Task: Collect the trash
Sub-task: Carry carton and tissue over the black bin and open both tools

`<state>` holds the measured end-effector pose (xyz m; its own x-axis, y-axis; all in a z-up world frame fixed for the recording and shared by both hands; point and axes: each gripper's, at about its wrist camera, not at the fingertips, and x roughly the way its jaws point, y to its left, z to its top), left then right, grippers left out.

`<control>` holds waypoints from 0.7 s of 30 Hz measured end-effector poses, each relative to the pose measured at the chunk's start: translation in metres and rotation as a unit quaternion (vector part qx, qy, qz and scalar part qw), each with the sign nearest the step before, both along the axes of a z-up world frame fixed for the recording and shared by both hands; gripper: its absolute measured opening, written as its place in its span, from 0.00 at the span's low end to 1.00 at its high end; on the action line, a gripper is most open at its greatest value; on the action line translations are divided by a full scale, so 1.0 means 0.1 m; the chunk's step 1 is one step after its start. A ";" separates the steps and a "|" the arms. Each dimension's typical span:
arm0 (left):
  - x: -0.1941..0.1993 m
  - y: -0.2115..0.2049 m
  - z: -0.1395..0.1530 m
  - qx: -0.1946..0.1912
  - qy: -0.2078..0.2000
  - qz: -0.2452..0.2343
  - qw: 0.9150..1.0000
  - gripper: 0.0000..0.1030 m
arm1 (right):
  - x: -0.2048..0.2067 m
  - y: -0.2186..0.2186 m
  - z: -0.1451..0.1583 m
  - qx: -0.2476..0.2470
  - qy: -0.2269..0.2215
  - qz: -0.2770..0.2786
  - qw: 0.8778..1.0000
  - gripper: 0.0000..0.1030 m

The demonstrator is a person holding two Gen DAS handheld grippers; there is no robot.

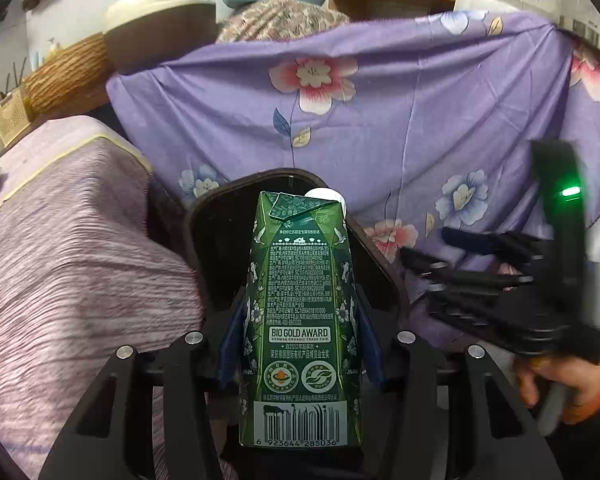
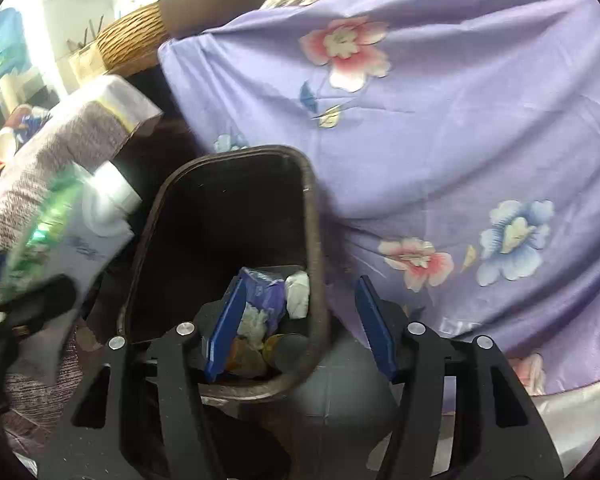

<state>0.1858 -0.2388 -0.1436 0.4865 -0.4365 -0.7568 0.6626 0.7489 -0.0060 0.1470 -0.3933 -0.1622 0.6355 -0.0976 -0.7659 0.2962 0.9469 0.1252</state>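
The left gripper [image 1: 300, 344] is clamped on a green milk carton [image 1: 300, 320], its blue pads pressed to both sides. Just past the carton's top sits the dark trash bin [image 1: 216, 248]. The right gripper [image 2: 300, 328] stands apart with nothing between its jaws, above that bin [image 2: 236, 208], where wrappers [image 2: 264, 304] lie. Beyond hangs a purple floral cloth [image 1: 400, 120].

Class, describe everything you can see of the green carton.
The green carton is a tall printed drink box, cardboard by the look of it, with white text, flower patterns, round seals and a barcode near its base. Its folded top is creased and a white cap sits beside the peak. It stands upright between the left gripper's blue fingers, which press its sides, in front of the dark bin.
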 end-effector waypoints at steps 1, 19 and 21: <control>0.03 -0.03 -0.04 0.002 0.005 0.000 1.000 0.48 | -0.02 -0.02 0.02 0.000 -0.001 -0.003 1.000 0.56; 0.41 -0.51 -0.56 0.039 0.058 0.006 0.998 0.48 | -0.43 -0.27 0.22 0.002 -0.024 -0.043 0.999 0.57; 0.41 -0.54 -0.60 0.043 0.060 0.004 0.997 0.50 | -0.45 -0.28 0.22 0.005 -0.026 -0.046 0.999 0.58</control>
